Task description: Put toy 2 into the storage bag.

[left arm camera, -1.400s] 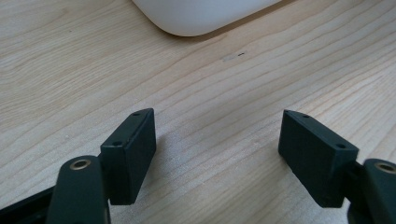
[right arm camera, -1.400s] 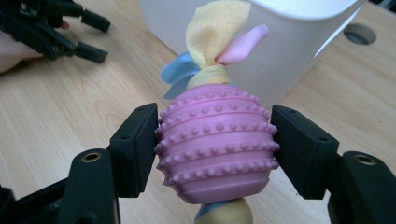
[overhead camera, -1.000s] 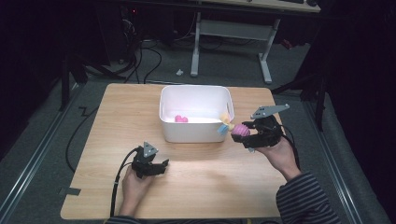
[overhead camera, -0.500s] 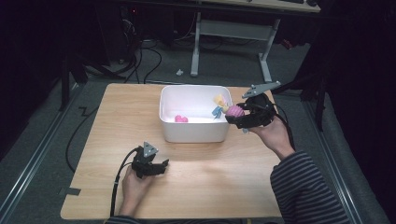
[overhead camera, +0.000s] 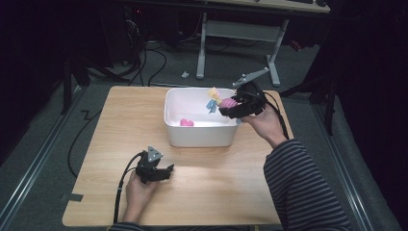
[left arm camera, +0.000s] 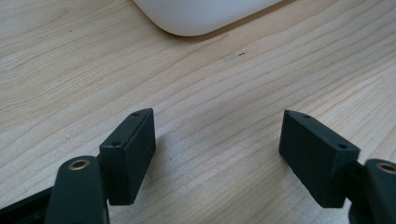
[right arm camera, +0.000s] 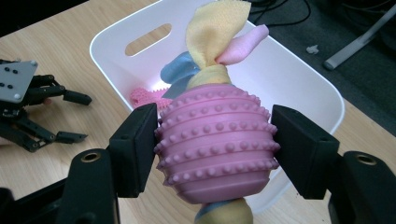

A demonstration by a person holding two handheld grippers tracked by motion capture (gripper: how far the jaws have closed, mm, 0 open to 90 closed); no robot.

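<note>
- Pink studded toy (right arm camera: 215,144) (cloth tails knotted at its top) sits pinched between the right gripper's (right arm camera: 214,150) jaws, held above the white bin's (overhead camera: 199,137) right rim.
- Left gripper (overhead camera: 165,172), jaws spread with nothing between them, rests on the wooden table (overhead camera: 231,192) near the bin.

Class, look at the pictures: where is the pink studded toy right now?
The pink studded toy sits clamped in the right gripper, at the right of the high view, over the white bin's right end.
</note>
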